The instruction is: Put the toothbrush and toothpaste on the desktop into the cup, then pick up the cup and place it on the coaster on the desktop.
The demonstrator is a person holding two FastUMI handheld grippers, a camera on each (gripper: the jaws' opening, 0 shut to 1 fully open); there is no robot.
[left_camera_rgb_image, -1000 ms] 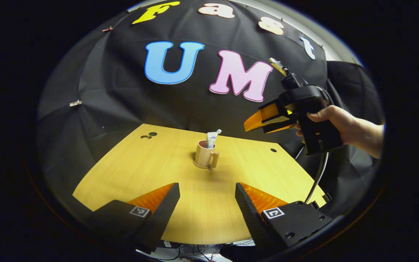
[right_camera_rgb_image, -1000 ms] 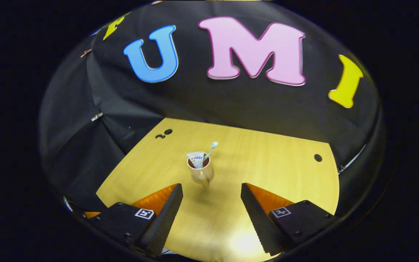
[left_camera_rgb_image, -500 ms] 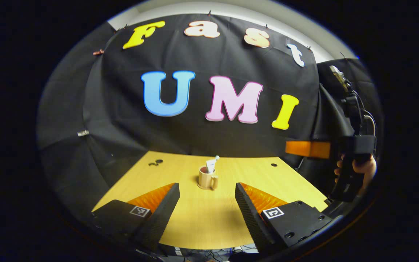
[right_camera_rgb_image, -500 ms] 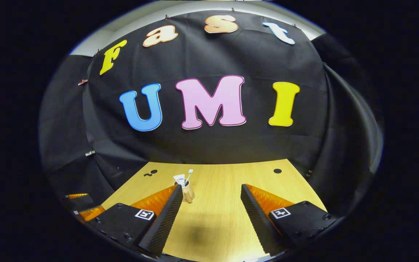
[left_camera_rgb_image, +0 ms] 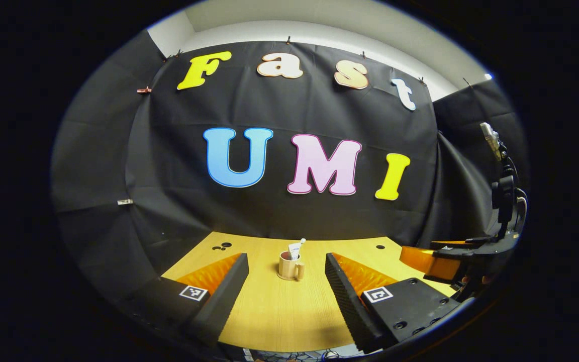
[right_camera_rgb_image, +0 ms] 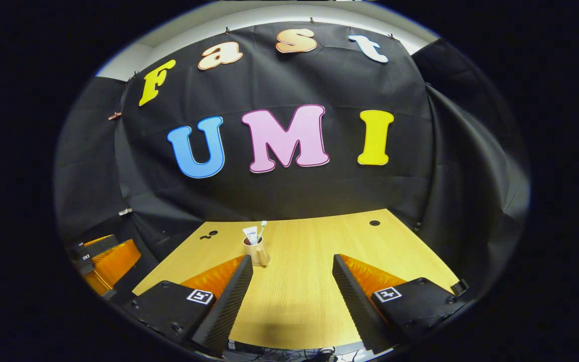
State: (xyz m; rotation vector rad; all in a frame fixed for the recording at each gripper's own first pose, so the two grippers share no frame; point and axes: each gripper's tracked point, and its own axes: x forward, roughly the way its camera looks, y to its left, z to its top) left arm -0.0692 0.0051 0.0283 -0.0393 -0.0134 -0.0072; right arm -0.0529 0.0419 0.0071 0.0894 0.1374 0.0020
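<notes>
Toothbrush (left_camera_rgb_image: 301,243) and toothpaste (left_camera_rgb_image: 294,250) stand upright inside the tan cup (left_camera_rgb_image: 289,266), which sits on the wooden desktop (left_camera_rgb_image: 289,311) toward its far edge; whether a coaster lies under it is too small to tell. Left gripper (left_camera_rgb_image: 283,281) hangs above the near edge of the desk with its fingers spread wide and nothing between them. Right gripper (right_camera_rgb_image: 292,286) is likewise released and empty, well apart from the cup.

Both grippers, left gripper (left_camera_rgb_image: 284,281) and right gripper (right_camera_rgb_image: 292,284), gape apart
</notes>
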